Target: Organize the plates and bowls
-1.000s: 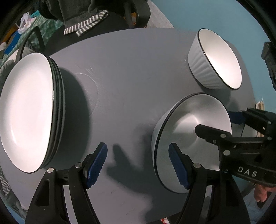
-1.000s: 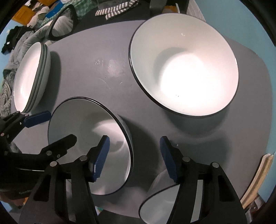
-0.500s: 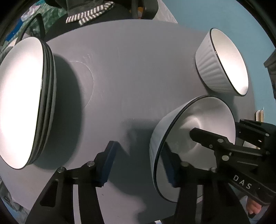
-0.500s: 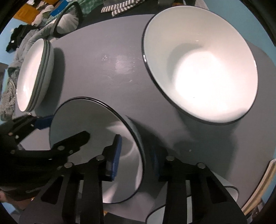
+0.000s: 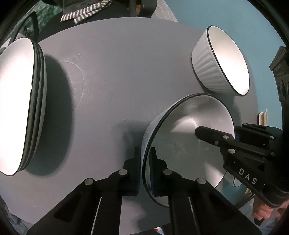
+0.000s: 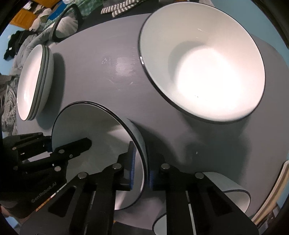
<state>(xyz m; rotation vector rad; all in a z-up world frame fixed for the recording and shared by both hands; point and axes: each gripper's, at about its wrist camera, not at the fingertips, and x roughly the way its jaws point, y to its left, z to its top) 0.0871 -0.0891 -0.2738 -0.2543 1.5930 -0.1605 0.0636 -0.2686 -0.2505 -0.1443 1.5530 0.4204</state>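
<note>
A white bowl with a thin black rim [image 5: 187, 144] stands on the grey table [image 5: 117, 63]. Both grippers grip it. My left gripper [image 5: 144, 153] has its jaws closing on the bowl's left rim, one blue pad inside and one outside, both pressing on the wall. In the right wrist view the same bowl [image 6: 94, 126] has my right gripper [image 6: 141, 159] closing on its right rim in the same way. Each gripper shows in the other's view: the right gripper [image 5: 233, 137] and the left gripper [image 6: 52, 142].
A stack of white plates [image 5: 14, 104] sits at the table's left edge. A ribbed white bowl [image 5: 225, 63] stands behind the gripped one, close to it. Another bowl [image 6: 231, 195] lies under the right gripper. A striped cloth [image 5: 84, 12] lies beyond the table. A hand [image 5: 260, 211] shows at the lower right.
Both grippers stood open astride the bowl's rim. Their jaws have since closed onto it, the left on the left side and the right on the right side.
</note>
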